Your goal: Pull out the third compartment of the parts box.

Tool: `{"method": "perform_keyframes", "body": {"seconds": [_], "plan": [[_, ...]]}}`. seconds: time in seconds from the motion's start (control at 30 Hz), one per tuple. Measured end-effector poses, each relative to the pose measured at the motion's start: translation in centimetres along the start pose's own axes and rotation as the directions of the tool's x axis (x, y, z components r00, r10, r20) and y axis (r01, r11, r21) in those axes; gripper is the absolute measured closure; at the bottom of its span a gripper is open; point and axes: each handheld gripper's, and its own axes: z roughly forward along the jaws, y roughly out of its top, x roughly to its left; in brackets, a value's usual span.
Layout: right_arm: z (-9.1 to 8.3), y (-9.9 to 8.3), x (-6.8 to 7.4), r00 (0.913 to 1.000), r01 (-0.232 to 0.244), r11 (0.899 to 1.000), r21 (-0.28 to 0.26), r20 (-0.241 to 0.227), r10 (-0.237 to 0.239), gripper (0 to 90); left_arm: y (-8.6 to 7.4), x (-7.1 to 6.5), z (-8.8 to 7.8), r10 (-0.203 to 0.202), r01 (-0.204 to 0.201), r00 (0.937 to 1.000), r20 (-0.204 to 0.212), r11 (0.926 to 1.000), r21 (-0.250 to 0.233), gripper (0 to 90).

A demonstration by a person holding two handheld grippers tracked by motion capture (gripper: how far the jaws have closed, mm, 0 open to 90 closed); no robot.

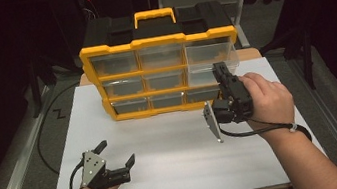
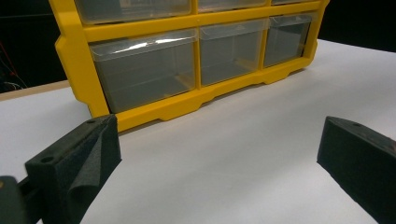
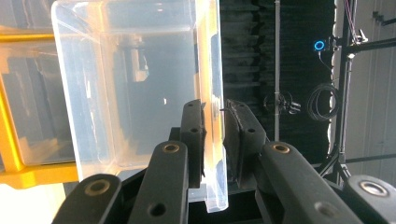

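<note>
A yellow and black organizer (image 1: 158, 40) with clear drawers stands at the back of the white table (image 1: 178, 174). Its top-right drawer (image 1: 211, 57) is pulled part way out toward me. My right gripper (image 1: 220, 69) is shut on that drawer's front wall; in the right gripper view the clear drawer (image 3: 135, 79) has its wall pinched between the two jaws of the gripper (image 3: 215, 109). My left gripper (image 1: 116, 153) rests low at the table's front left, open and holding nothing. The left gripper view shows its jaws spread wide (image 2: 218, 128), pointing at the organizer's bottom row (image 2: 154, 109).
A black cable (image 1: 45, 143) loops on the floor left of the table. Dark curtains and stands surround the table. The organizer's other drawers are pushed in. Bare white surface lies between the two grippers and the organizer.
</note>
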Motion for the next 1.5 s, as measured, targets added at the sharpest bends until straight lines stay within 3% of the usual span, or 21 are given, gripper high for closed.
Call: {"method": "perform_keyframes", "body": {"seconds": [0.6, 0.7, 0.73, 0.83, 1.03, 1.17, 1.33, 1.37, 1.4, 1.43, 1.47, 1.5], "plan": [[0.2, -0.1, 0.2, 0.9999, -0.009, 1.0, 0.007, 0.006, 0.009, 79.6, 0.0, 0.0, 0.0, -0.001, 0.001, 1.0, -0.003, 1.0, -0.001, 0.4], [0.2, -0.1, 0.1, 1.0, -0.009, 1.0, 0.007, -0.001, 0.009, 77.1, 0.0, 0.0, 0.0, -0.002, 0.002, 1.0, -0.004, 1.0, 0.001, 0.4], [0.2, -0.1, 0.1, 0.9998, -0.007, 1.0, 0.007, -0.02, 0.007, 70.7, 0.0, 0.0, 0.0, -0.002, 0.002, 1.0, -0.004, 1.0, 0.001, 0.5], [0.0, 0.0, 0.1, 0.9997, 0.001, 1.0, 0.001, -0.026, -0.001, 66.0, -0.1, 0.1, 0.0, -0.002, 0.002, 1.0, -0.005, 1.0, 0.004, 0.4], [-1.3, 0.1, 0.5, 0.9982, -0.029, 0.999, -0.016, -0.053, 0.028, 58.4, -0.1, 0.1, -0.1, -0.005, 0.005, 1.0, -0.008, 1.0, 0.005, 0.4], [-2.1, -0.2, 2.0, 0.9947, -0.043, 0.999, -0.024, -0.095, 0.04, 54.7, -0.1, 0.1, -0.1, -0.005, 0.006, 0.9999, -0.01, 1.0, 0.005, 0.4], [-2.7, -1.2, 5.5, 0.9866, -0.068, 0.998, 0.0, -0.149, 0.067, 47.8, -0.1, 0.1, -0.1, -0.005, 0.005, 0.9999, -0.012, 1.0, 0.006, 0.4], [-2.7, -1.2, 5.5, 0.9866, -0.068, 0.998, 0.0, -0.149, 0.067, 47.8, -0.1, 0.1, -0.1, -0.005, 0.005, 0.9999, -0.012, 1.0, 0.006, 0.4], [-3.0, -1.6, 7.0, 0.9798, -0.087, 0.996, 0.024, -0.179, 0.09, 46.2, -0.1, 0.1, -0.1, -0.005, 0.005, 0.9999, -0.013, 1.0, 0.007, 0.4], [-3.0, -1.6, 7.0, 0.9798, -0.087, 0.996, 0.024, -0.179, 0.09, 46.2, -0.1, 0.1, -0.1, -0.005, 0.005, 0.9999, -0.013, 1.0, 0.008, 0.4], [-3.1, -1.9, 8.3, 0.9774, -0.072, 0.997, 0.024, -0.198, 0.076, 44.7, -0.1, 0.1, 0.0, -0.005, 0.005, 0.9999, -0.013, 1.0, 0.008, 0.5], [-3.1, -1.9, 8.3, 0.9774, -0.072, 0.997, 0.024, -0.198, 0.076, 44.7, -0.1, 0.1, 0.0, -0.005, 0.005, 0.9999, -0.013, 1.0, 0.008, 0.4]]}}
